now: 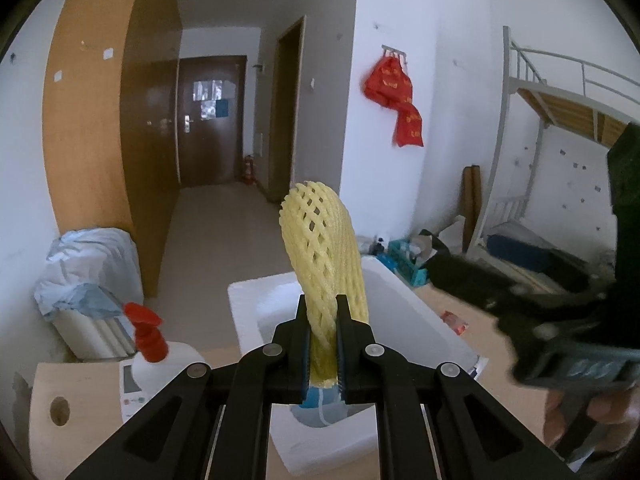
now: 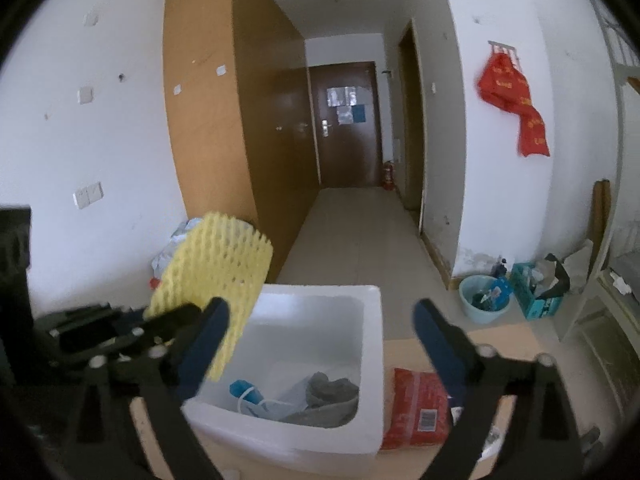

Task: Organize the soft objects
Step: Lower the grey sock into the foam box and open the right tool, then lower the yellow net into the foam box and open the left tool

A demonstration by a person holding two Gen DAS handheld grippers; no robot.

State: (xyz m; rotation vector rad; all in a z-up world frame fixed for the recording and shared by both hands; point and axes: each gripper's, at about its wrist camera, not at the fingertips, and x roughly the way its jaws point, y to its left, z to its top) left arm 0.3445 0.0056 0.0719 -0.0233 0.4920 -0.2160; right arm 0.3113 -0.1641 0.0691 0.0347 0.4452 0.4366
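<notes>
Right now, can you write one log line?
left gripper: shut on net | right gripper: open, empty | box: below

walls: white | wardrobe [image 2: 208, 120]: wood | door [image 2: 346, 124]: dark (hallway end) | floor [image 2: 352, 236]: beige tile

A light wooden surface [image 2: 500, 340] carries a white foam box [image 2: 372, 360], open at the top. Just right of the box lies a red plastic packet [image 2: 416, 408] with a barcode label, touching the box's side. Left of the box stands a white pump bottle [image 1: 168, 364] with a red spray head, beside a white device [image 1: 132, 392] with small buttons.
</notes>
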